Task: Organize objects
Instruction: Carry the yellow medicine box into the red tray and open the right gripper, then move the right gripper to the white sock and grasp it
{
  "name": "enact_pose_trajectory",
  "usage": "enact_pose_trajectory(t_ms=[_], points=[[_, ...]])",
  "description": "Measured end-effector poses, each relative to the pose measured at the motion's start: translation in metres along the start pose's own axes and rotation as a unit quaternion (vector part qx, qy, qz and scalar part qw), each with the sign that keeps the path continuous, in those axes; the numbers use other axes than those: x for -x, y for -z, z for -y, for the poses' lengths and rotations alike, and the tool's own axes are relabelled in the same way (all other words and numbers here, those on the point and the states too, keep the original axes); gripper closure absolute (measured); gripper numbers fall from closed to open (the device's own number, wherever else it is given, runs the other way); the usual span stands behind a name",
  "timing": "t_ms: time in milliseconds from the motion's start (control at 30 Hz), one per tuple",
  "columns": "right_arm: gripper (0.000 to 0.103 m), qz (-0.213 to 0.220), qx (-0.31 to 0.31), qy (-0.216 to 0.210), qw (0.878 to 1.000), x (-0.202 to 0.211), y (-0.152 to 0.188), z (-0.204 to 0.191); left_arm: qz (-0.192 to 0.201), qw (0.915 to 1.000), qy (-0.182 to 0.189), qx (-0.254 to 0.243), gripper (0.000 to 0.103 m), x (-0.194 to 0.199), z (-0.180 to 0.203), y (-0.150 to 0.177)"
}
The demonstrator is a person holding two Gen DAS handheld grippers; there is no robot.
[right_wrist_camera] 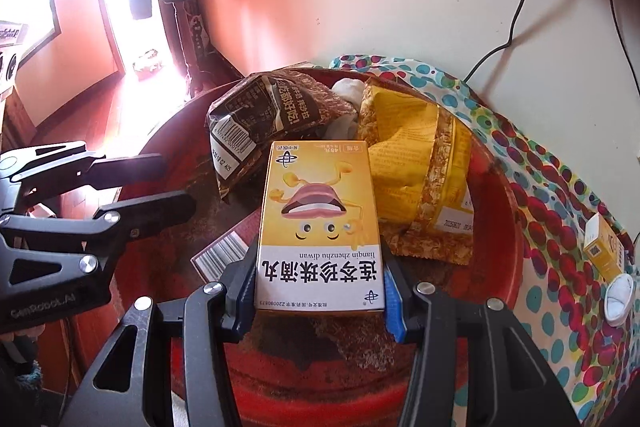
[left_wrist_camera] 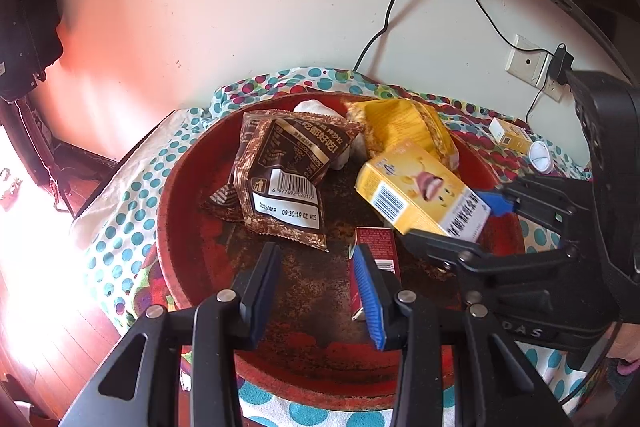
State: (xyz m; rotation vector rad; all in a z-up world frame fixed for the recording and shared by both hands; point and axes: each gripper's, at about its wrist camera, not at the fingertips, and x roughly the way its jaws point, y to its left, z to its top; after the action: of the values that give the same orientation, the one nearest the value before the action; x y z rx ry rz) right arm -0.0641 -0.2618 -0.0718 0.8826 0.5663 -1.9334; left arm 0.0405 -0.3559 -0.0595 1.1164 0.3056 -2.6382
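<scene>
A round red tray (left_wrist_camera: 172, 187) (right_wrist_camera: 508, 211) with a worn, rusty bottom holds a brown snack packet (left_wrist_camera: 280, 171) (right_wrist_camera: 256, 119), a yellow packet (left_wrist_camera: 404, 127) (right_wrist_camera: 416, 167), a white lump (left_wrist_camera: 316, 107) and a small red box (left_wrist_camera: 378, 247) (right_wrist_camera: 224, 251). My right gripper (left_wrist_camera: 460, 223) (right_wrist_camera: 320, 267) is shut on a yellow medicine box (left_wrist_camera: 420, 191) (right_wrist_camera: 320, 207), gripping its near end over the tray. My left gripper (left_wrist_camera: 316, 255) (right_wrist_camera: 176, 183) hovers open over the tray's near side, nothing between its fingers. The red box lies just beside its right finger.
A polka-dot cloth (left_wrist_camera: 120, 227) (right_wrist_camera: 560, 187) covers the table under the tray. On it to the right lie a small yellow box (left_wrist_camera: 512, 137) (right_wrist_camera: 604, 247) and a white cap (left_wrist_camera: 540, 155) (right_wrist_camera: 618, 295). Cables and a wall socket (left_wrist_camera: 528, 63) sit behind, a monitor overhead.
</scene>
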Motion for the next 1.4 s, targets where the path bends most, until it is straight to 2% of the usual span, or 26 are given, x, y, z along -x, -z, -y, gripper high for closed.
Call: enact_pose_trajectory(t_ms=[267, 533, 633, 700, 733, 800, 933, 1000, 1067, 1167, 1300, 1400], points=[[0.055, 0.005, 0.011, -0.005, 1.0, -0.019, -0.018, -0.006, -0.005, 1.0, -0.008, 0.0, 0.064, -0.003, -0.001, 0.001], [0.054, 0.01, -0.001, -0.022, 1.0, -0.021, -0.016, -0.001, -0.007, 0.9998, -0.014, -0.008, 0.064, -0.004, 0.001, 0.002], [0.05, 0.009, -0.005, -0.024, 1.0, -0.019, -0.014, 0.0, -0.004, 0.9999, -0.012, -0.002, 0.064, -0.002, -0.002, 0.001], [0.038, 0.015, -0.011, -0.029, 0.999, -0.015, -0.012, 0.003, -0.001, 0.9999, -0.012, 0.0, 0.064, -0.001, -0.003, 0.0], [0.035, 0.018, -0.017, -0.027, 0.999, -0.013, -0.011, 0.006, 0.0, 0.9999, -0.013, 0.004, 0.064, -0.001, -0.004, 0.0], [0.034, 0.025, -0.029, -0.041, 0.998, -0.005, -0.008, 0.013, 0.001, 0.9999, -0.012, 0.008, 0.064, -0.001, -0.005, -0.001], [0.031, 0.062, -0.042, -0.025, 0.997, 0.028, 0.0, 0.028, -0.001, 0.9998, -0.022, -0.002, 0.064, -0.003, -0.001, 0.0], [0.025, 0.08, -0.053, -0.005, 0.995, 0.046, 0.01, 0.044, -0.005, 0.9999, -0.014, -0.004, 0.064, -0.004, 0.0, 0.001], [0.021, 0.092, -0.069, 0.024, 0.993, 0.061, 0.025, 0.07, -0.003, 0.9997, -0.022, -0.007, 0.064, -0.004, 0.001, 0.0], [0.018, 0.085, -0.11, 0.084, 0.987, 0.072, 0.048, 0.119, -0.001, 0.9998, -0.021, -0.004, 0.064, -0.002, 0.0, 0.0], [0.018, 0.069, -0.171, 0.156, 0.97, 0.08, 0.077, 0.193, 0.003, 0.9998, -0.018, 0.004, 0.064, -0.002, 0.0, -0.001], [0.018, 0.065, -0.215, 0.186, 0.957, 0.084, 0.091, 0.23, -0.002, 0.9997, -0.025, -0.004, 0.064, -0.005, 0.004, 0.001]])
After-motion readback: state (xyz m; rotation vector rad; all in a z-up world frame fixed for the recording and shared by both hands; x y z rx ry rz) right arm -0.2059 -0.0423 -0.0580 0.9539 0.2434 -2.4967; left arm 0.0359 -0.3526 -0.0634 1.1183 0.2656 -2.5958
